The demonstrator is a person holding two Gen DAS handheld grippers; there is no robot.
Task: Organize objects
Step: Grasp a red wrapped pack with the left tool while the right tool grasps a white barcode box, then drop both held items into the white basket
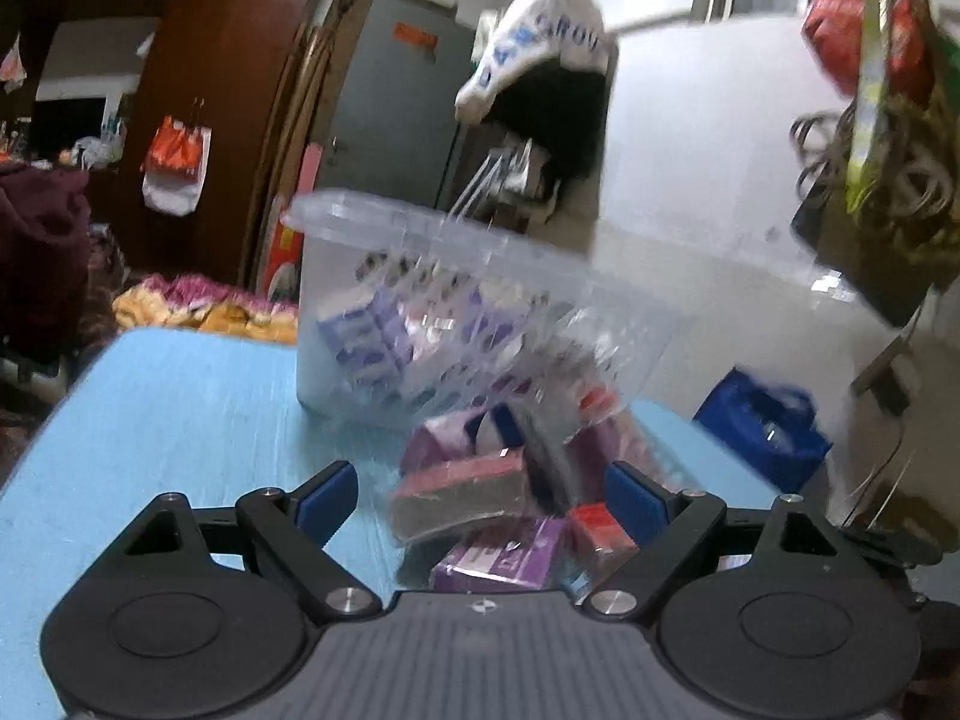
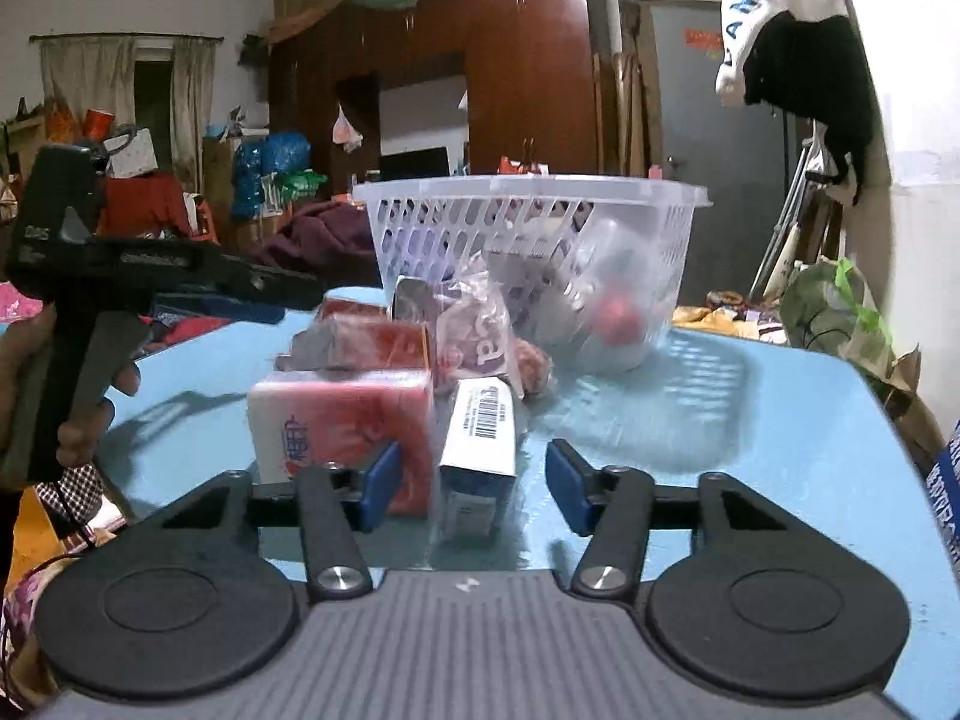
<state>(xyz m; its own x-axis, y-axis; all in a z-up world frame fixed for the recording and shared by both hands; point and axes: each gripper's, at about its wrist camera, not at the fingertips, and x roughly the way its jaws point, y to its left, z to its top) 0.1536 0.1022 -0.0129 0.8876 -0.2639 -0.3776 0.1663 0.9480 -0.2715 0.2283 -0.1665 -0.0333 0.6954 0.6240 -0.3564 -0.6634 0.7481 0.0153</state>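
right claw (image 2: 471, 489) is spread apart with nothing gripped, white barcode box (image 2: 480, 450) standing dead centre between its pads, long axis running away toward the basket (image 2: 540, 222) on the tabletop (image 2: 750, 438); left claw (image 1: 480, 501) also apart, farther off

Bare blue table (image 2: 750, 438) lay open right of the packet heap (image 2: 420, 384). The white basket (image 2: 528, 222) blocked the far side, touching the heap. Left flank was crowded by the left gripper (image 2: 180, 282). 1 white box (image 2: 480, 450) stood between the right gripper (image 2: 472, 480) pads.
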